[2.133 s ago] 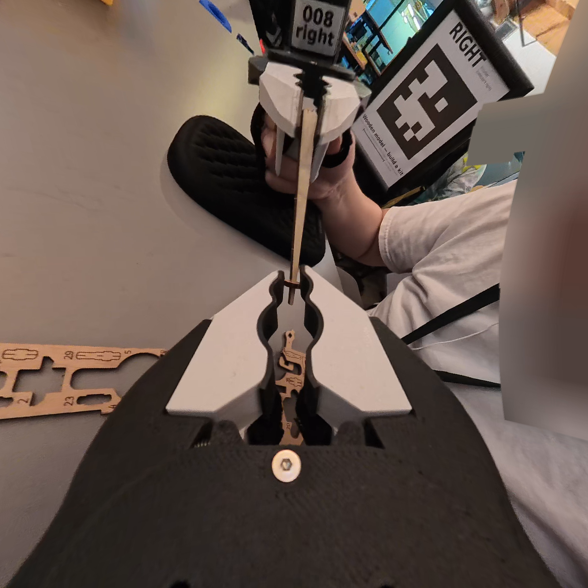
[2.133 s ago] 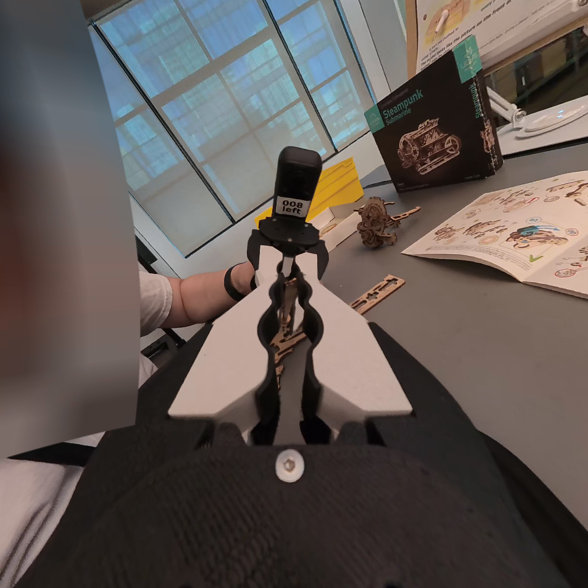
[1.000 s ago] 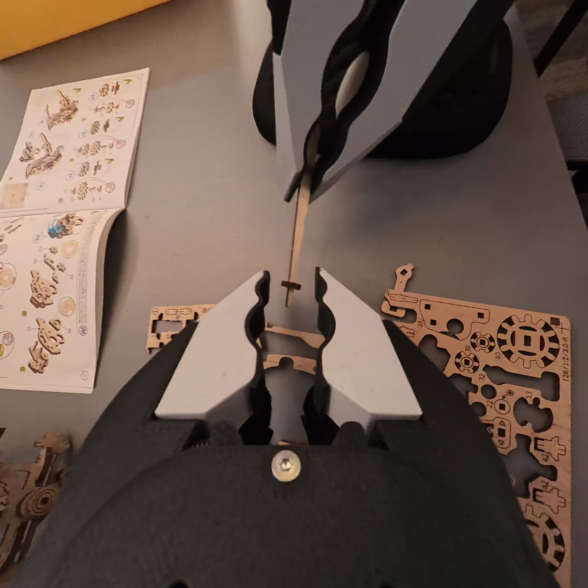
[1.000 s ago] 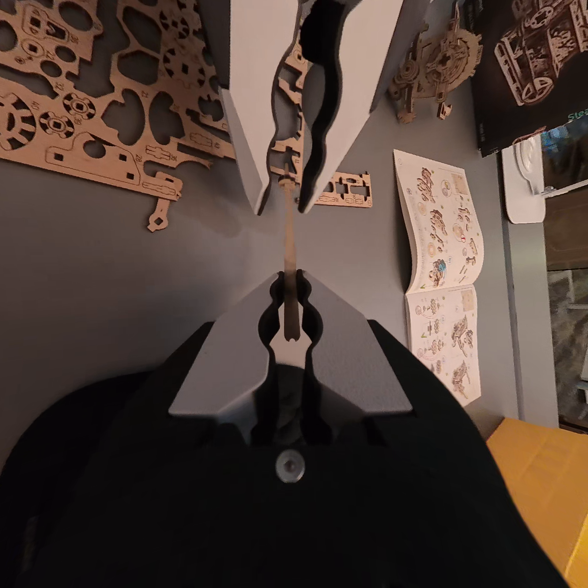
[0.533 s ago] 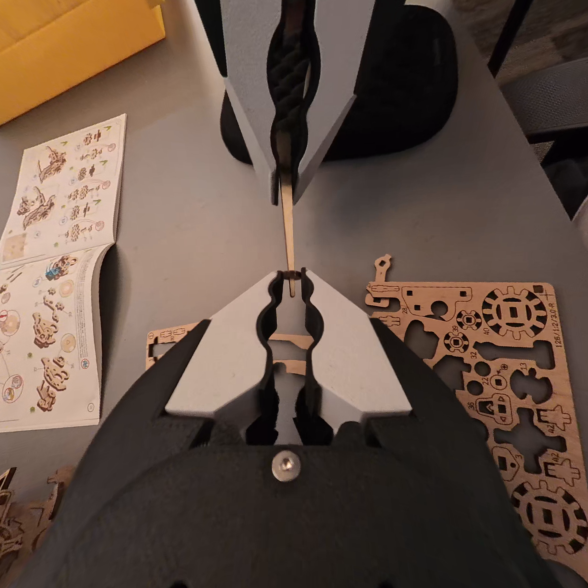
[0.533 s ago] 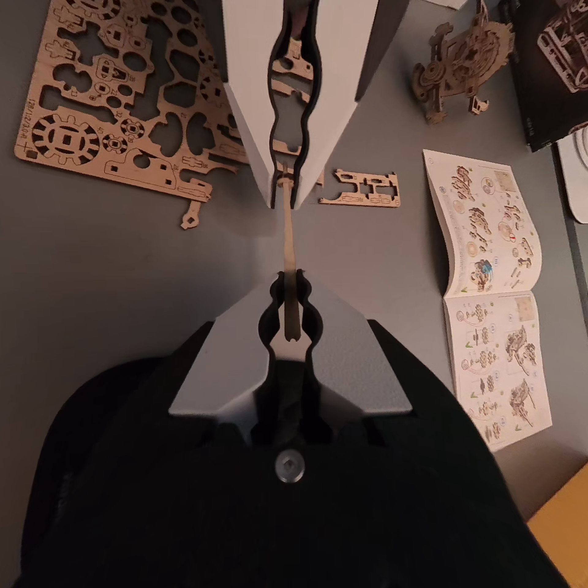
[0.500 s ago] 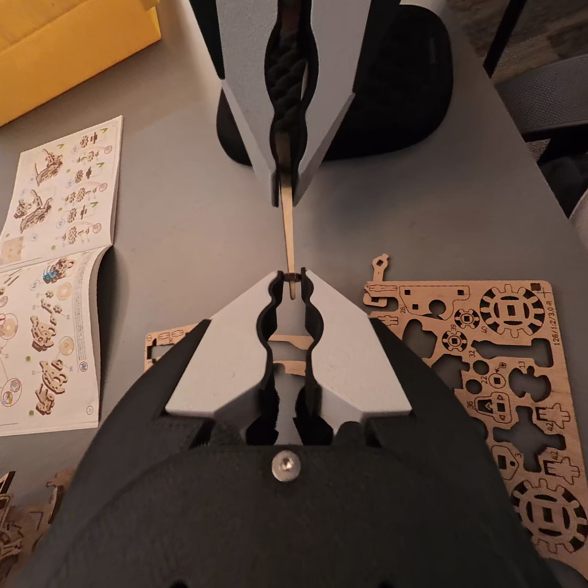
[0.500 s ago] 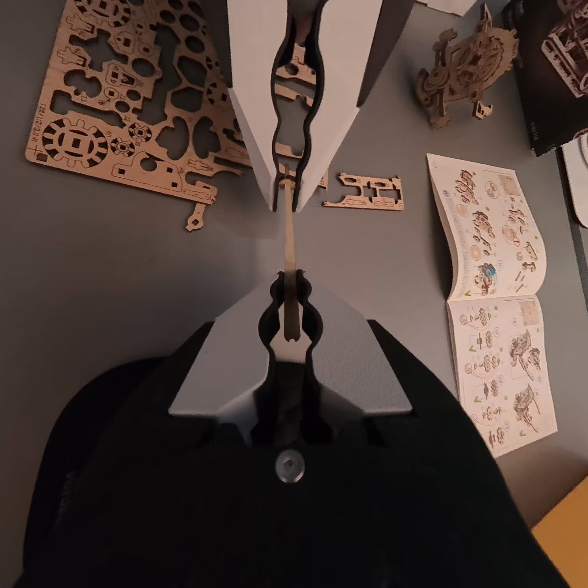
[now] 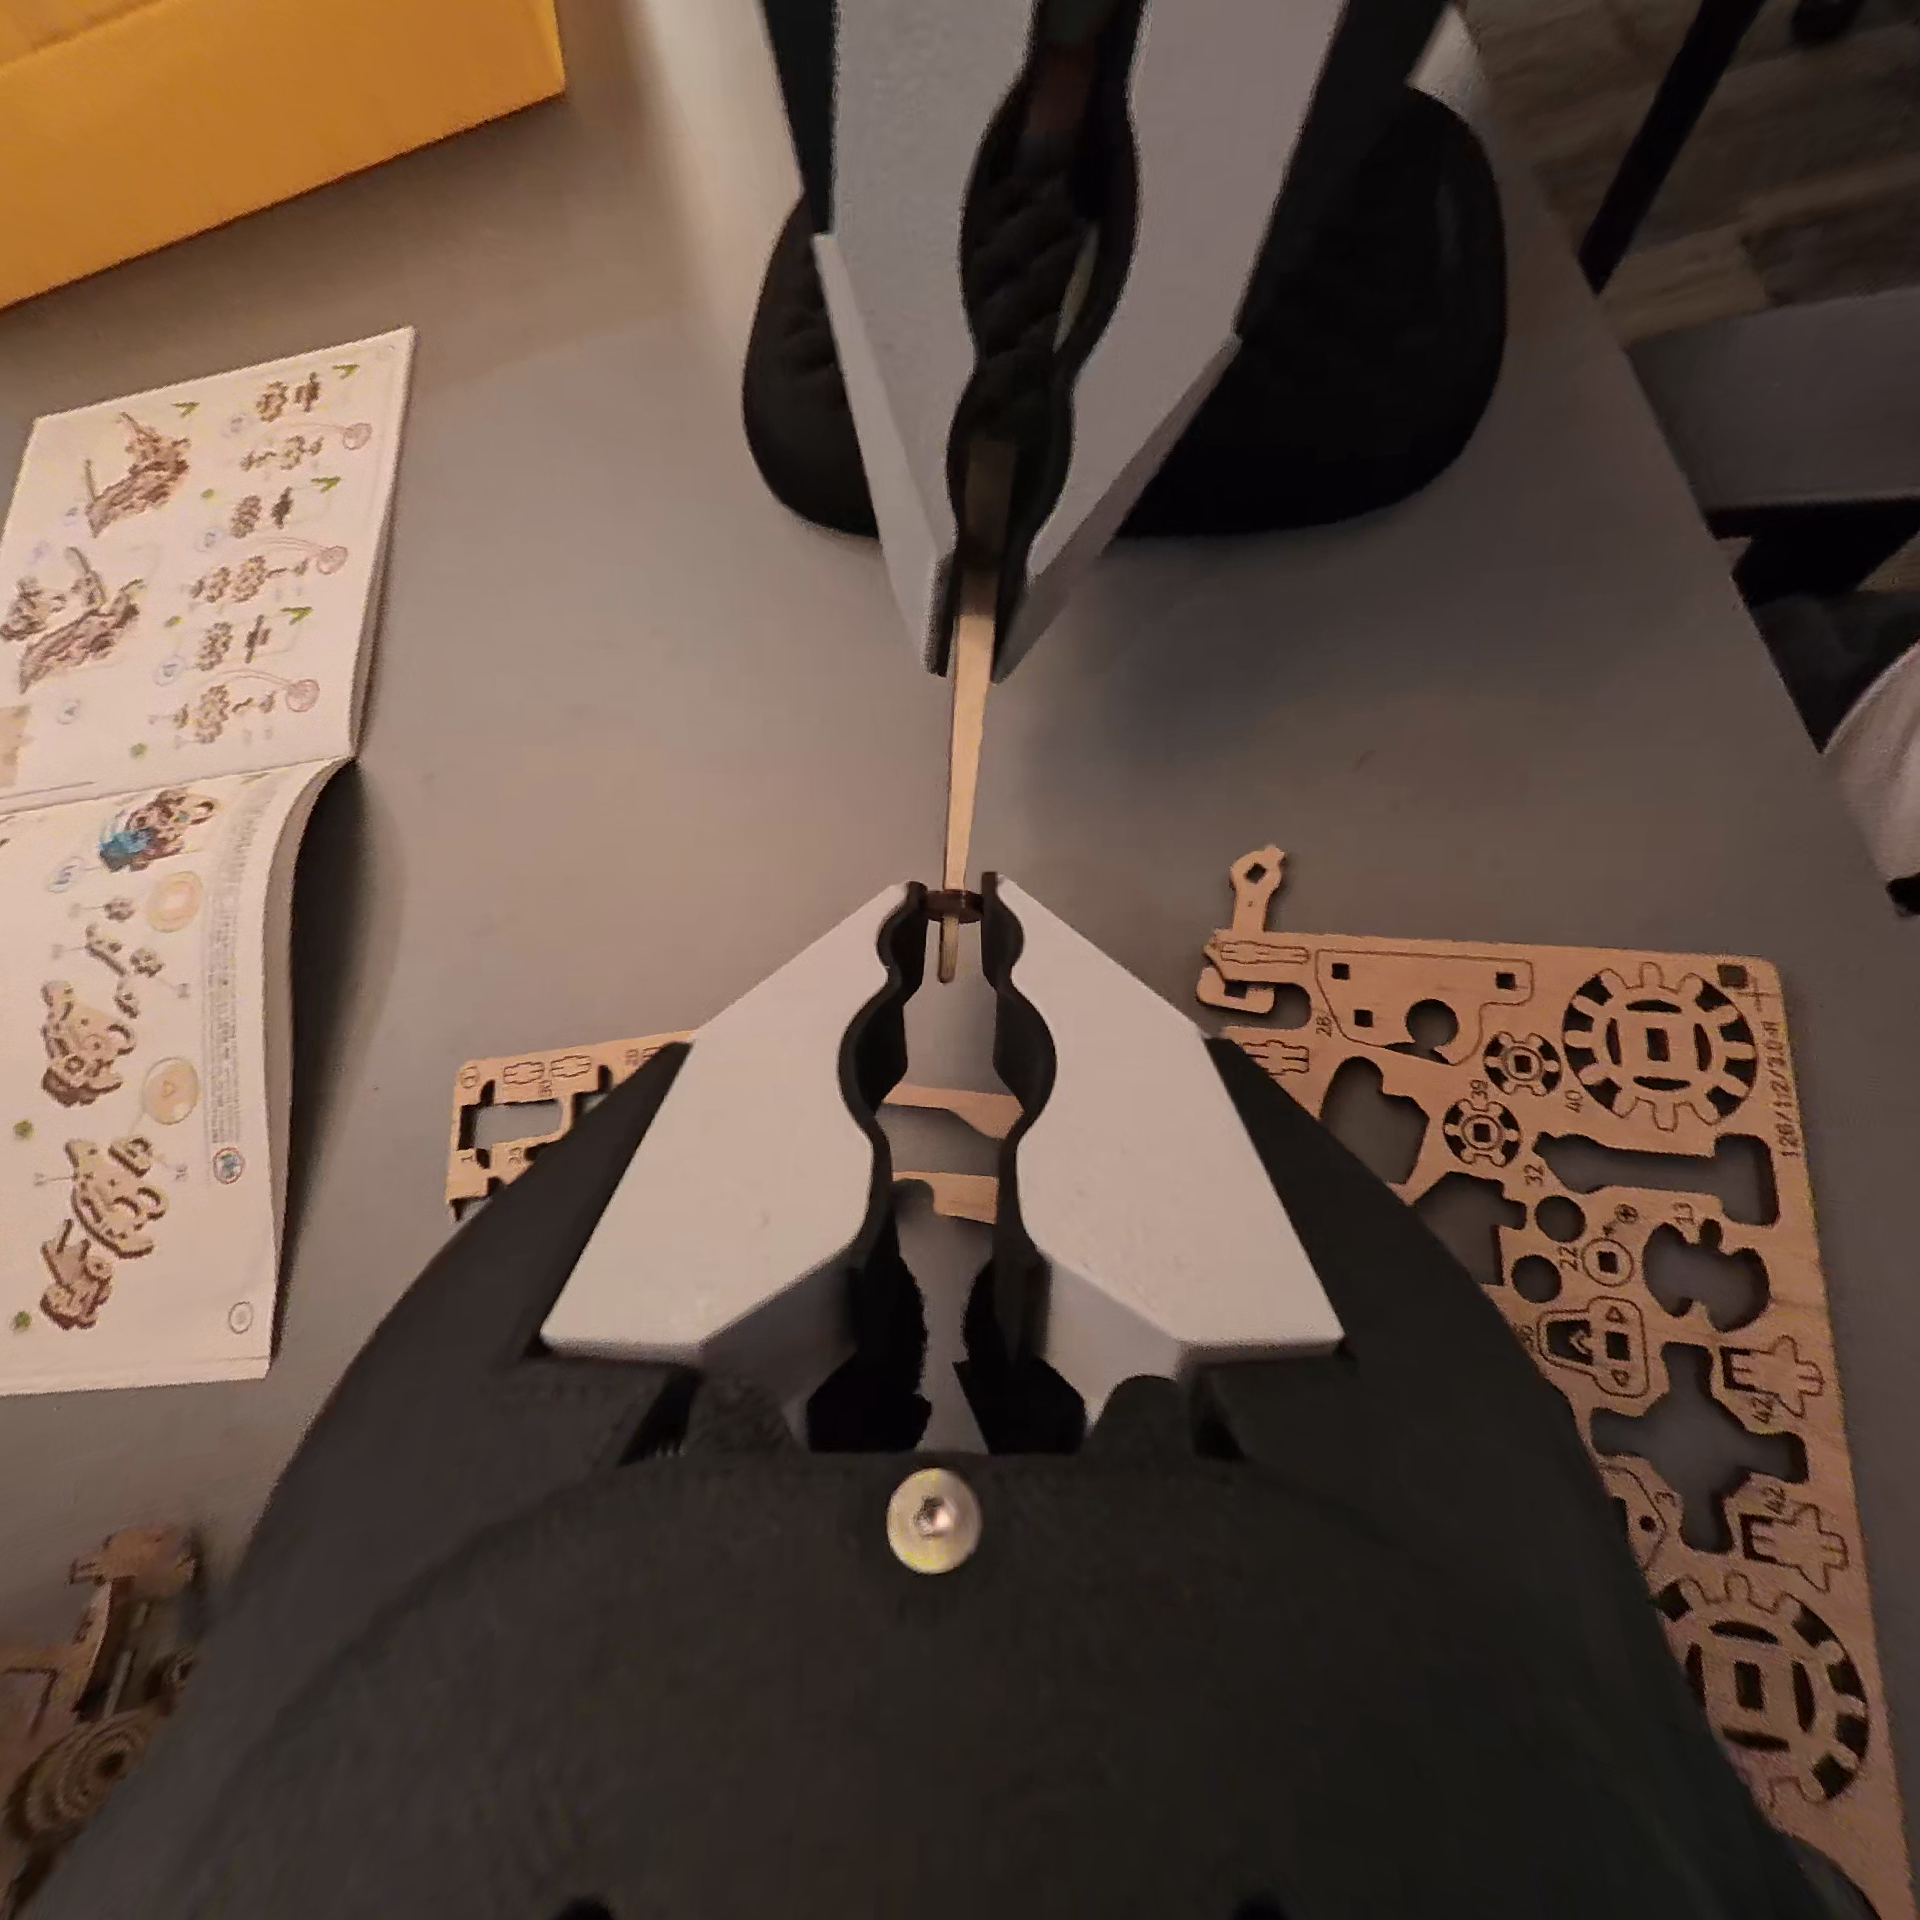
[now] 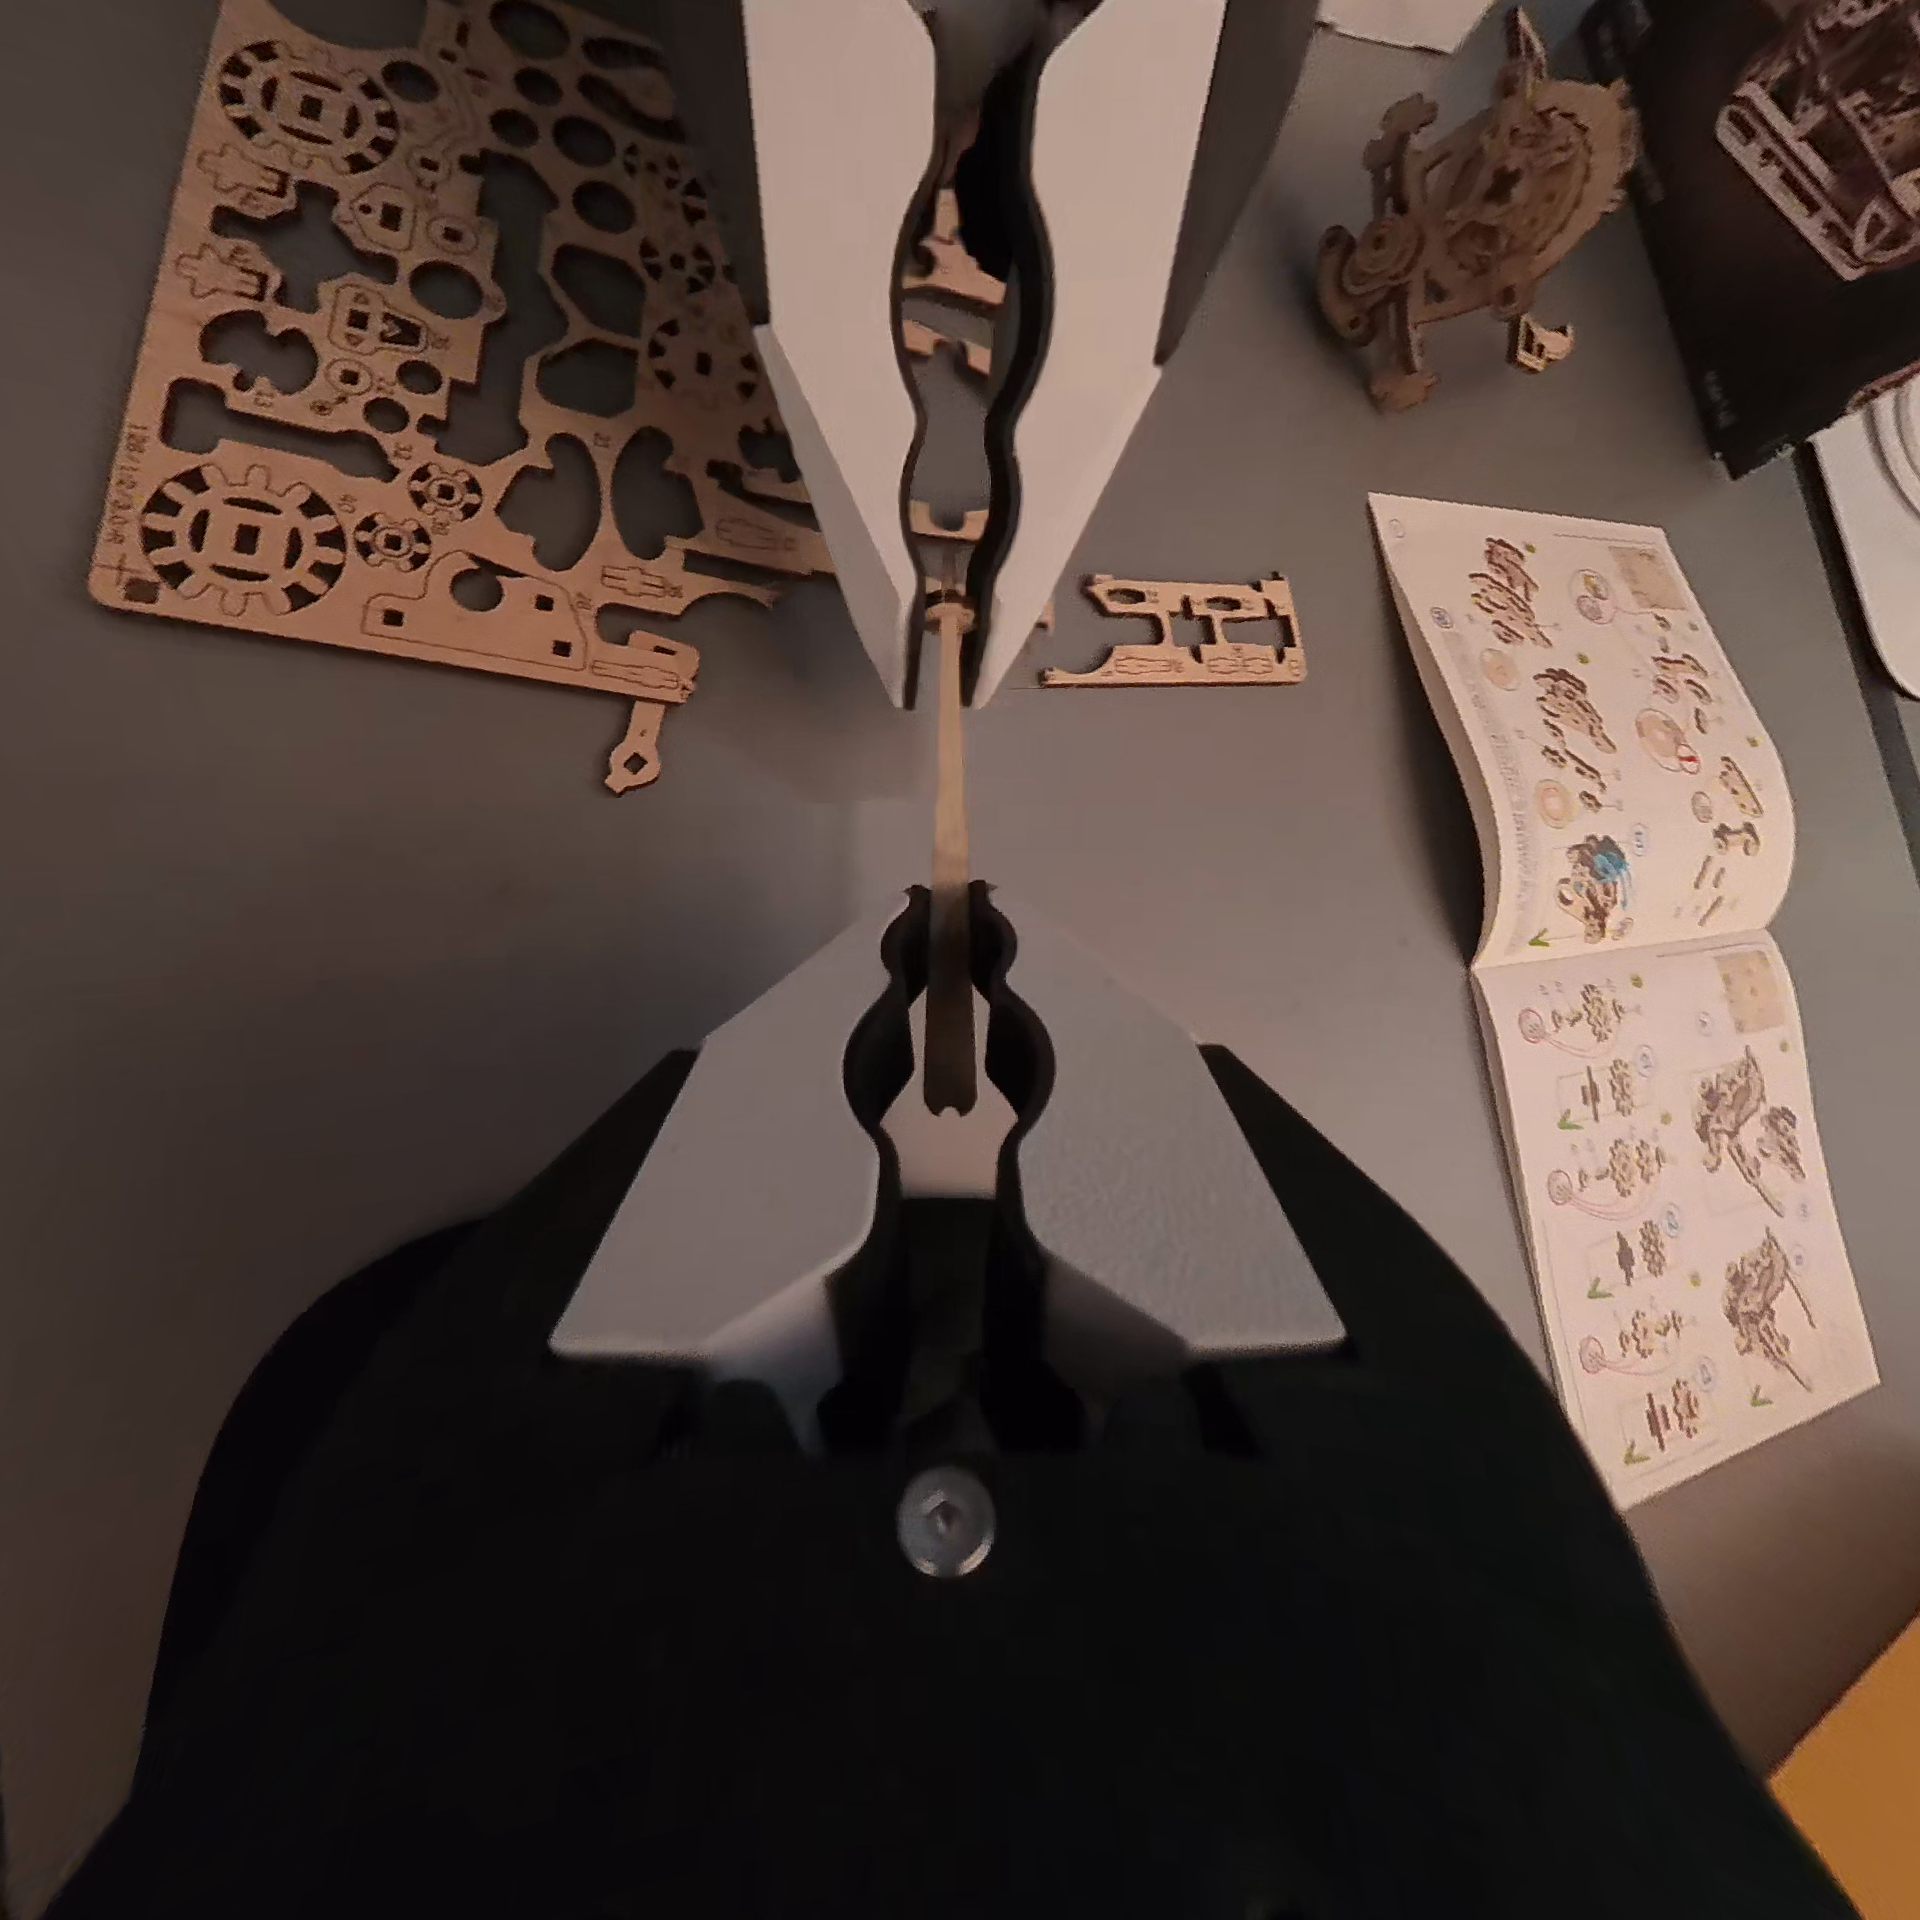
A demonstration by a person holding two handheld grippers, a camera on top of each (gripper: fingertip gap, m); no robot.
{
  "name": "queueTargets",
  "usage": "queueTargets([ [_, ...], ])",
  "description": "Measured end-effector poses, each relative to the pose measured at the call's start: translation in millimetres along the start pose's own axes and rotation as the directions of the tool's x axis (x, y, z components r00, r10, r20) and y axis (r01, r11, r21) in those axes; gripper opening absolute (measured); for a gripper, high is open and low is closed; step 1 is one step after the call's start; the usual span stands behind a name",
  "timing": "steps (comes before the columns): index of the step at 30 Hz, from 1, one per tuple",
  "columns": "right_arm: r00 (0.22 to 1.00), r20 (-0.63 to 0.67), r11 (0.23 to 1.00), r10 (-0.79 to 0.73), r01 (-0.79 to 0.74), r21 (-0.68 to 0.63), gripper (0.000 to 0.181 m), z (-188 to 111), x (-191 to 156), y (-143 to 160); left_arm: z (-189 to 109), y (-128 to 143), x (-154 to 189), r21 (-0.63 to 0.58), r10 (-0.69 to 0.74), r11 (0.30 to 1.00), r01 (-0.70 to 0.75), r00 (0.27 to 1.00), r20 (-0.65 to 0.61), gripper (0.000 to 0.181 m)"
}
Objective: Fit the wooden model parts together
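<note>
1. Right gripper [image 10: 948,896]: jaws pressed on a thin wooden stick [image 10: 951,821], seen edge-on. Stick's near end sits back between the jaws; the rest juts out past the tips.
2. Left gripper [image 9: 948,891]: jaws pinch a small wooden ring [image 9: 953,902] at the very tips. The stick [image 9: 968,727] passes through the ring, its end poking a little way into the jaw gap.
3. The grippers face each other tip to tip above the grey tabletop [image 10: 312,935], the stick bridging the gap between them. Both parts are held in the air, off the tabletop.
4. On the tabletop under the left gripper: a big laser-cut sheet [image 9: 1558,1195] with gear outlines (many parts already punched out) and a small sheet strip [image 9: 530,1117], partly hidden by the jaws.
5. Open instruction booklet [image 9: 156,831] lies flat, apart from the sheets.
6. Half-built wooden model [image 10: 1455,208] stands beyond the booklet in the right wrist view, next to a dark kit box [image 10: 1808,197].
7. Yellow box [image 9: 208,125] at the tabletop edge.
</note>
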State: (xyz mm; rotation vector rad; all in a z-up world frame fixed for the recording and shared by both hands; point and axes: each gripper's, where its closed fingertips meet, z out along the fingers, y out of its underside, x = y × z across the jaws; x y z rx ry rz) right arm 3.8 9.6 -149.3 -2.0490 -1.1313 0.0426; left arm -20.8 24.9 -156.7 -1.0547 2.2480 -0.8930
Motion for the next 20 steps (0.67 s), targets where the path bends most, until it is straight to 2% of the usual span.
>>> queueTargets([
  [3, 0.993, 0.072, 0.995, -0.095, 0.093, 0.028, 0.005, -3, -8, -1, 3, 1, 14, -0.012, 0.046, 0.999, -0.046, 0.998, -0.052, 0.008],
  [5, 0.989, 0.120, 0.996, -0.083, 0.077, 0.054, 0.005, -5, -10, -5, 3, 2, 19, -0.014, 0.060, 0.998, -0.061, 0.995, -0.075, 0.008],
  [9, 0.998, 0.067, 0.997, 0.017, -0.021, 0.071, 0.004, -5, 1, -12, 1, 4, 1, -0.028, 0.014, 1.000, -0.014, 1.000, 0.012, 0.008],
  [17, 0.995, 0.063, 0.992, 0.081, -0.086, 0.094, 0.005, -13, 7, -3, -3, 7, -3, -0.021, -0.005, 1.000, 0.005, 1.000, 0.005, 0.008],
  [20, 0.993, 0.073, 0.984, 0.089, -0.099, 0.145, 0.005, -21, 8, -10, -8, -7, 0, 0.049, -0.026, 0.998, 0.028, 0.999, -0.027, 0.008],
])
